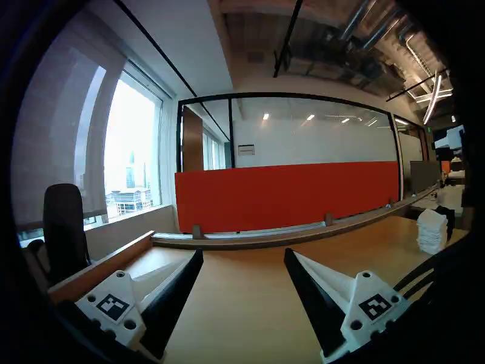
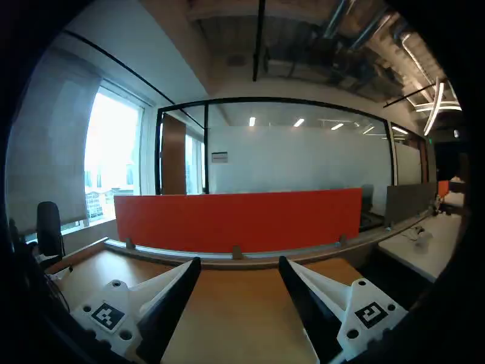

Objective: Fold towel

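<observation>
Wooden desk top point(image 1: 242, 303) runs ahead of us to a red partition point(image 1: 285, 194) standing along its far edge, with a glass wall point(image 1: 303, 130) behind that and a bright window point(image 1: 130, 158) off to one side. We see a black chair point(image 1: 63, 230) near the window.

Our left gripper point(image 1: 244, 252) is held low and level over the desk, pointing straight at the partition. Its two fingers are spread wide apart, and between them we see bare wood. We cannot tell whether the fingertips touch the desk or hang just above it.

A towel stack point(image 1: 432, 230), white and neatly folded, sits on the desk well off to the side of the left gripper, near the desk's far corner and apart from both fingers.

In the right gripper view, our right gripper point(image 2: 239, 259) takes much the same pose: level, facing the red partition point(image 2: 236, 218) and low over the wooden desk top point(image 2: 236, 315). Its fingers stand wide apart with nothing between them. Here the partition looks a little farther off, and the black chair point(image 2: 50, 233) shows small by the window point(image 2: 112, 164). A white desk point(image 2: 424, 249) lies beyond the wooden one, with some small items on it too blurred for us to name
</observation>
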